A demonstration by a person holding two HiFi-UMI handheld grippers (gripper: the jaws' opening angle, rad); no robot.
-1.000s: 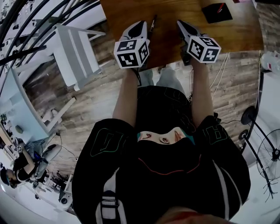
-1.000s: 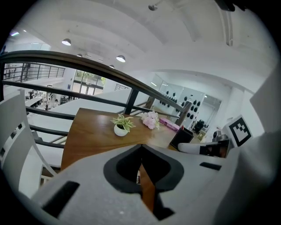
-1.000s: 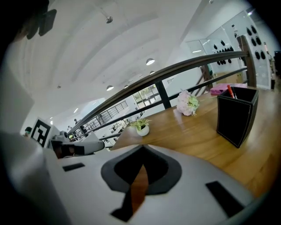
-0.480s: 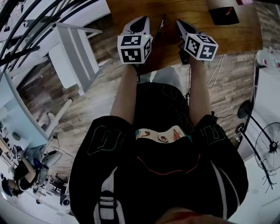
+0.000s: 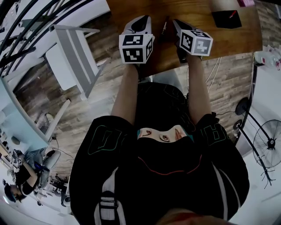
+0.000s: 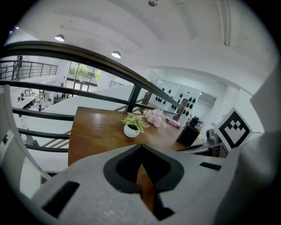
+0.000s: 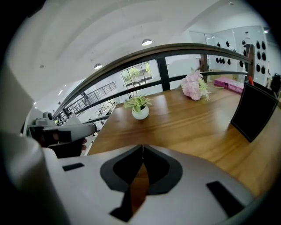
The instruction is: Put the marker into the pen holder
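the marker (image 5: 164, 27) points away from you between left gripper (image 5: 141, 21) and right gripper (image 5: 177, 24), both clenched empty; seemingly nearer the right.

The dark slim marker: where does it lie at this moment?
In the head view, the dark slim marker lies on the brown wooden table, between the left gripper and the right gripper.

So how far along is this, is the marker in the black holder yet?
Nothing looks done yet. The marker lies on the wooden table, between the left gripper and the right gripper. Both are shut and hold nothing. The black pen holder stands apart, further right. Left to do: open one gripper, grasp the marker, carry it over and drop it in.
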